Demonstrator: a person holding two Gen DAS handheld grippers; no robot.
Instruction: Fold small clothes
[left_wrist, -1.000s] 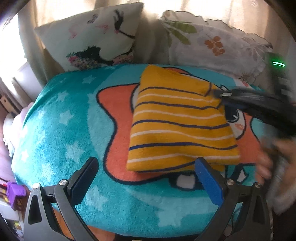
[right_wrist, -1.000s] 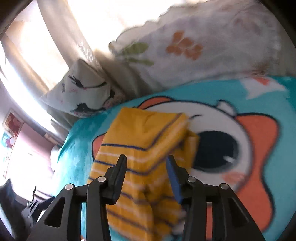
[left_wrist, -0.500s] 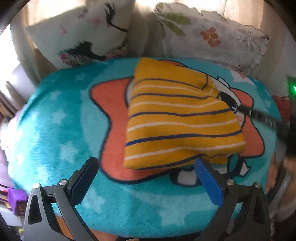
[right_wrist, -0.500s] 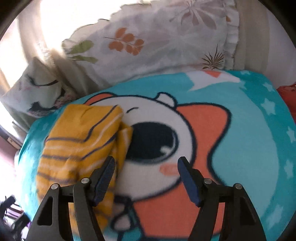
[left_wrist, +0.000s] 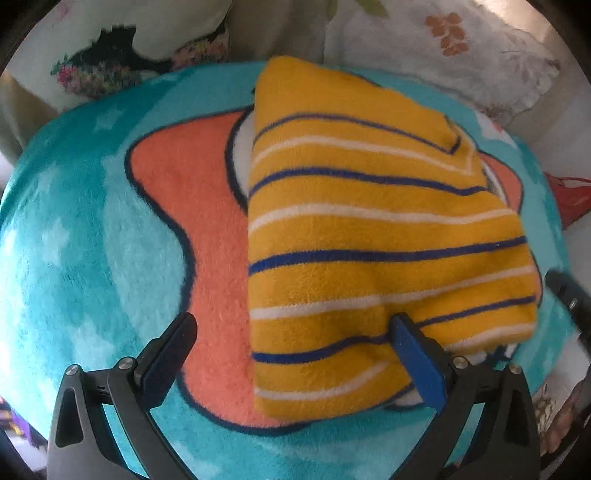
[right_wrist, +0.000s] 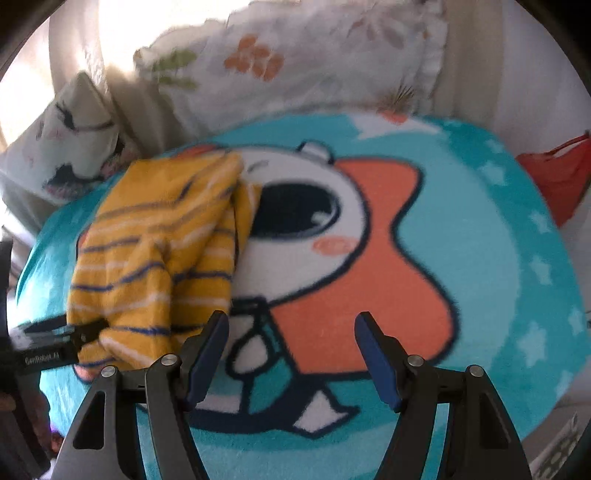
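Observation:
A folded yellow garment with blue and white stripes lies on a teal cartoon blanket. My left gripper is open at the garment's near edge, its right finger pressing into the fabric and its left finger on the blanket. In the right wrist view the garment lies at the left, with the left gripper's finger at its near left corner. My right gripper is open and empty over the blanket, to the right of the garment.
Two printed pillows lean at the back of the blanket. A red cloth lies off the blanket's right edge. A hand shows at the lower right.
My right gripper has opened, let go of the garment and pulled back to the right. My left gripper has moved forward to the garment's near edge.

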